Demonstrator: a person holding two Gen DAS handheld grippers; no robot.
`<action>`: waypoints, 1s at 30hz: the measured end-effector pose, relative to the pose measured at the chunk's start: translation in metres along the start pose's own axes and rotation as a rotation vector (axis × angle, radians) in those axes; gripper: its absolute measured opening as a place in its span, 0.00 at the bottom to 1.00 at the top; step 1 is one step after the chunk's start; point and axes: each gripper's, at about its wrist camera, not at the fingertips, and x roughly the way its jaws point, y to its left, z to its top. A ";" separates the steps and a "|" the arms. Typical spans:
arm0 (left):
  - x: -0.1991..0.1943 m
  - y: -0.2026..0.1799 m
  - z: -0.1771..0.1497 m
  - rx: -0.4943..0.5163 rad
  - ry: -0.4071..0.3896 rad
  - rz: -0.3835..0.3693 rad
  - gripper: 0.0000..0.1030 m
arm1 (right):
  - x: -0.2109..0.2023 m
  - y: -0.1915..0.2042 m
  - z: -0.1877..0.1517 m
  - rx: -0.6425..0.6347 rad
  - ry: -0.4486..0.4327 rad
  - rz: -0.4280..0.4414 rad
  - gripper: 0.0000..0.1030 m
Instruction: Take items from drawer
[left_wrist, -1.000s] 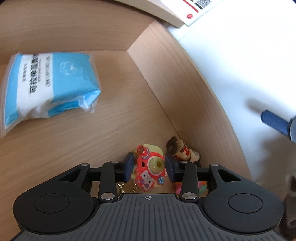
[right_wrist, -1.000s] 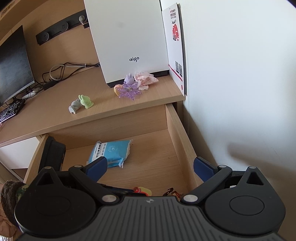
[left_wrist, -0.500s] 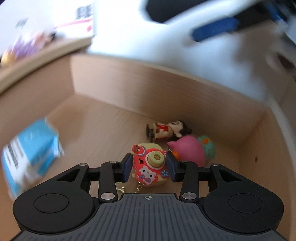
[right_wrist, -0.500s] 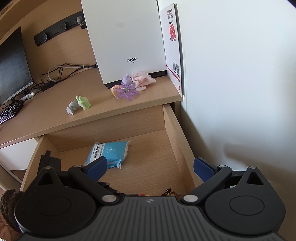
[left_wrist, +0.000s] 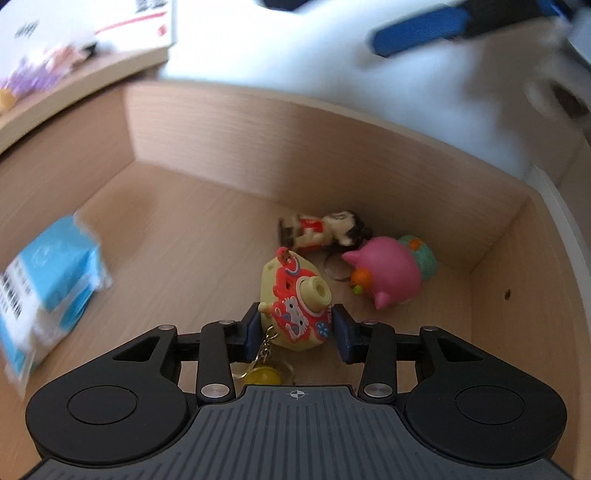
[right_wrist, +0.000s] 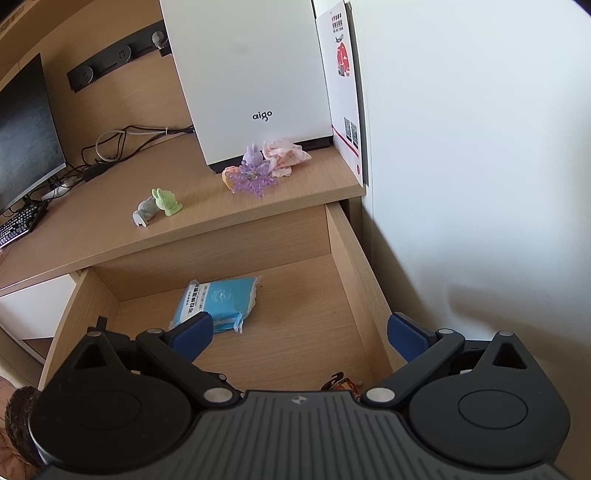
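Note:
In the left wrist view my left gripper (left_wrist: 295, 325) is shut on a yellow and red toy camera keychain (left_wrist: 295, 295) inside the wooden drawer (left_wrist: 295, 147); its chain and a yellow ball hang below. Past it, in the drawer's corner, lie a small doll figure (left_wrist: 325, 230) and a pink round toy (left_wrist: 388, 273). A blue packet (left_wrist: 48, 284) lies at the left, blurred. My right gripper (right_wrist: 299, 330) hangs open above the drawer (right_wrist: 347, 266) with nothing between its fingers; the blue packet (right_wrist: 218, 301) lies beyond its left finger.
On the desk top (right_wrist: 92, 229) stand a white aigo box (right_wrist: 251, 81), a purple flower piece (right_wrist: 253, 179), two small animal figures (right_wrist: 159, 206), cables, a monitor (right_wrist: 26, 133) and a keyboard. A white wall (right_wrist: 480, 147) runs along the drawer's right side.
My left gripper rolled and swung with the toy camera still in it, and the doll and pink toy in the corner came into its view. The right gripper stayed put.

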 end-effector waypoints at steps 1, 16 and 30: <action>-0.006 0.005 0.002 -0.045 0.012 -0.001 0.42 | 0.001 0.000 -0.001 0.000 0.003 0.000 0.98; -0.159 0.083 -0.063 -0.364 -0.151 0.132 0.42 | 0.071 0.057 0.009 -0.072 0.165 0.050 1.00; -0.178 0.111 -0.096 -0.422 -0.278 -0.015 0.42 | 0.190 0.108 0.027 -0.060 0.265 0.151 1.00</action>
